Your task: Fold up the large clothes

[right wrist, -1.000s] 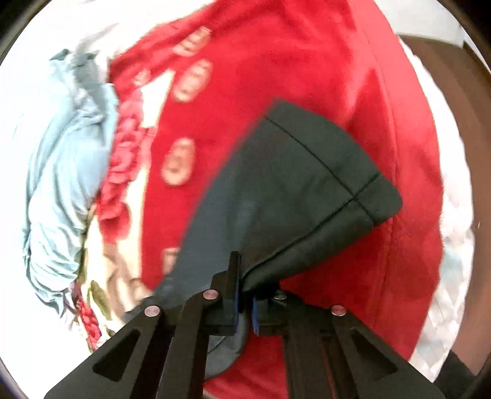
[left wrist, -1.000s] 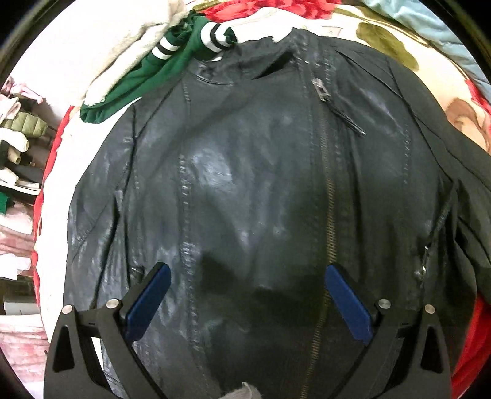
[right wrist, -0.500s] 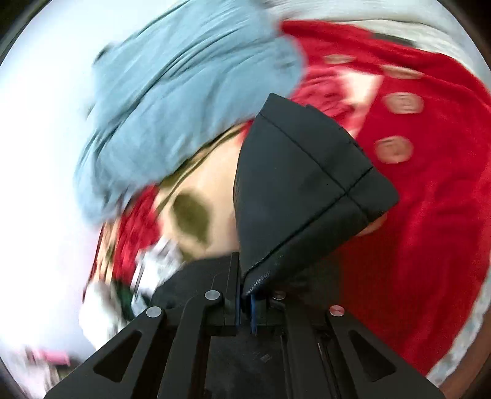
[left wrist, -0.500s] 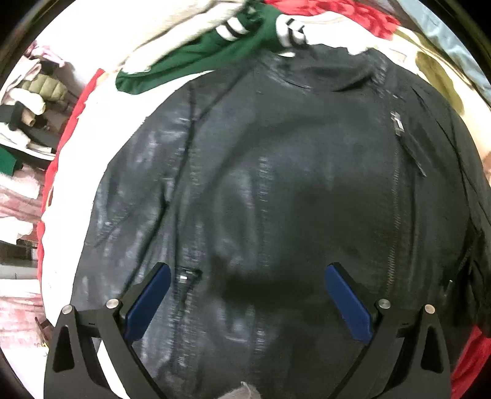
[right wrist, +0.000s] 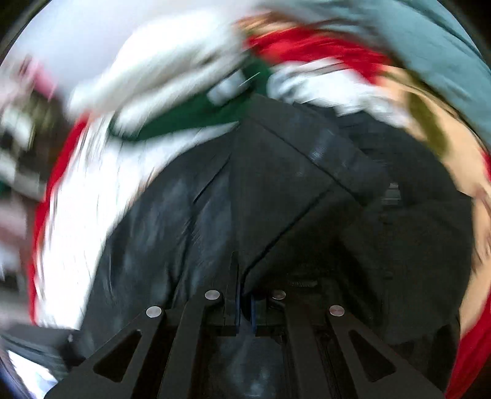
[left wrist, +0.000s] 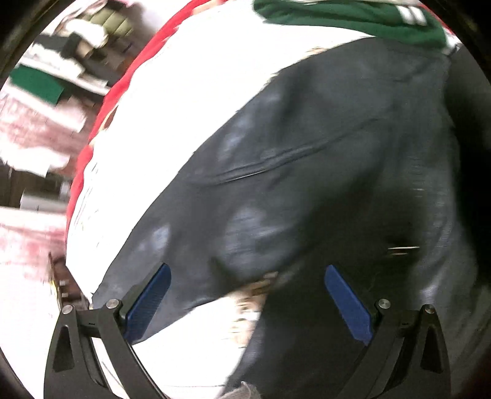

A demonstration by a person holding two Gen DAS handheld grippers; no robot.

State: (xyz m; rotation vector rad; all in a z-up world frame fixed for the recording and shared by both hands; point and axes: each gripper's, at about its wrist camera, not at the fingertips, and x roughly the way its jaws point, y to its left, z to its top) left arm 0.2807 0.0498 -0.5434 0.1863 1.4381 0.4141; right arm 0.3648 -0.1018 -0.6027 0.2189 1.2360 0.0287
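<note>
Since a second ago the sleeve end has been swept from above the red side of the bed across to above the jacket's body, and the left view has slid toward the jacket's edge, uncovering more white cover. The bed (left wrist: 190, 101), spread with a white and red cover, carries the black leather jacket (left wrist: 322, 172), which lies flat across its middle; a green striped garment (left wrist: 337, 15) sits at its far edge by the collar, and a pale blue garment (right wrist: 435, 40) at the far right corner. The black sleeve cuff (right wrist: 294, 184) stands up from the right gripper (right wrist: 244, 307), whose jaws are clenched on the fabric, apparently so that the sleeve can be laid over the front as the first fold. The left gripper (left wrist: 245, 300) hovers over the jacket's near hem, jaws spread wide and grasping nothing, probably ready to pin or smooth the panel.
</note>
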